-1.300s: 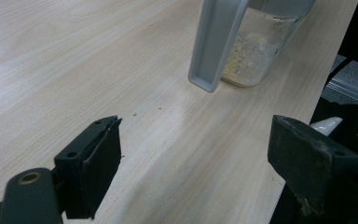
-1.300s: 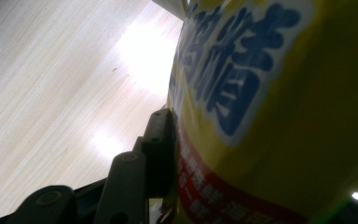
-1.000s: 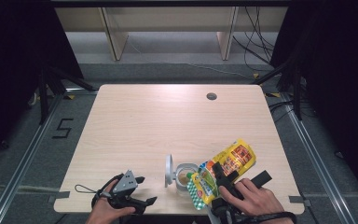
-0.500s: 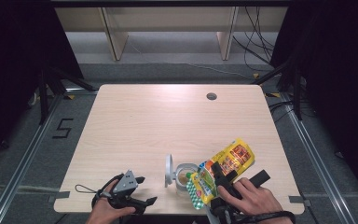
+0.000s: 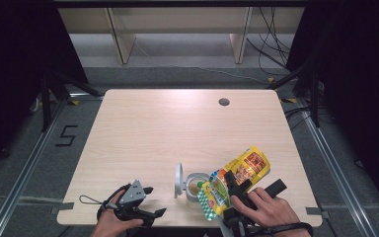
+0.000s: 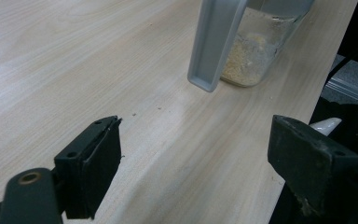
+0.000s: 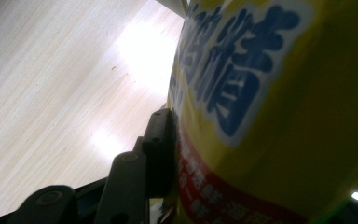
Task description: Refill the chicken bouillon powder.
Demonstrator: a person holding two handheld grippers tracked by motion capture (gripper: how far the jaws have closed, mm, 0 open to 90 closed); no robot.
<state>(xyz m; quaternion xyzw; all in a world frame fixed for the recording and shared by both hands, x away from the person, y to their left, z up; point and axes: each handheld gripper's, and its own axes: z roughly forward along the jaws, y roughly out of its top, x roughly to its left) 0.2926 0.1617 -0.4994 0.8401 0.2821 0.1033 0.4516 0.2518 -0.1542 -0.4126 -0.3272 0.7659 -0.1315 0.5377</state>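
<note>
Right claw (image 5: 237, 190) clenched on the yellow printed snack pouch (image 5: 246, 167), which tilts over the mouth of the clear glass jar (image 5: 195, 185) just left of it. The jar's grey hinged lid (image 5: 178, 180) stands open on the light wooden surface (image 5: 177, 128). Left claw (image 5: 150, 201) released, jaws wide with nothing between them, well apart from the jar.

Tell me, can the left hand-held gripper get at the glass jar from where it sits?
Probably yes: the left hand-held gripper stands open with bare table between it and the glass jar; the open grey lid faces it.
</note>
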